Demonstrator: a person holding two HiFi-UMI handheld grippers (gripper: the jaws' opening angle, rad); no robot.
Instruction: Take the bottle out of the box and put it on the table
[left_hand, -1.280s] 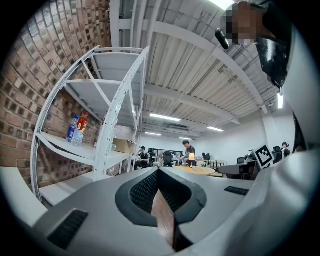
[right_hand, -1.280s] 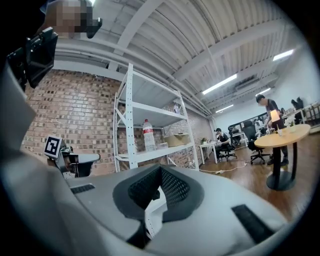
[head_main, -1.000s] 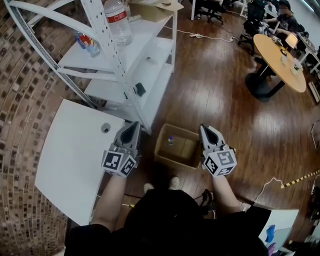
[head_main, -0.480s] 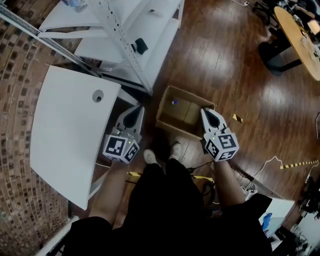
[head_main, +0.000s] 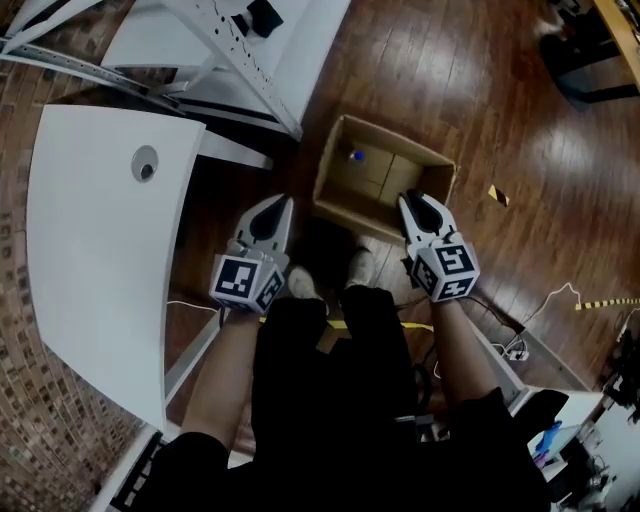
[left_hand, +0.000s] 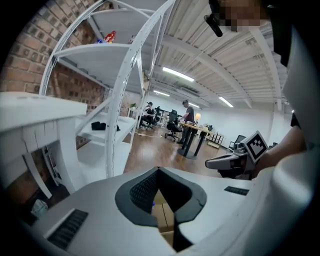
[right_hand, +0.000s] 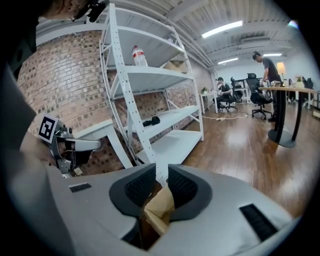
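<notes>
change: both down at the box (head_main: 331, 192)'s near edge, lower than before | left hand-held gripper (head_main: 272, 208): closed, empty | right hand-held gripper (head_main: 413, 203): narrow, opening, empty | bottle (head_main: 355, 155): in box, far-left corner | task: reach beginning, grasp not yet made

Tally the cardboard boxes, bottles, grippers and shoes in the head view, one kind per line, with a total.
Cardboard box: 1
Bottle: 1, blue-capped, inside the box
Grippers: 2, the left gripper and the right gripper, whose jaws are opening with nothing held
Shoes: 2
Total: 6
</notes>
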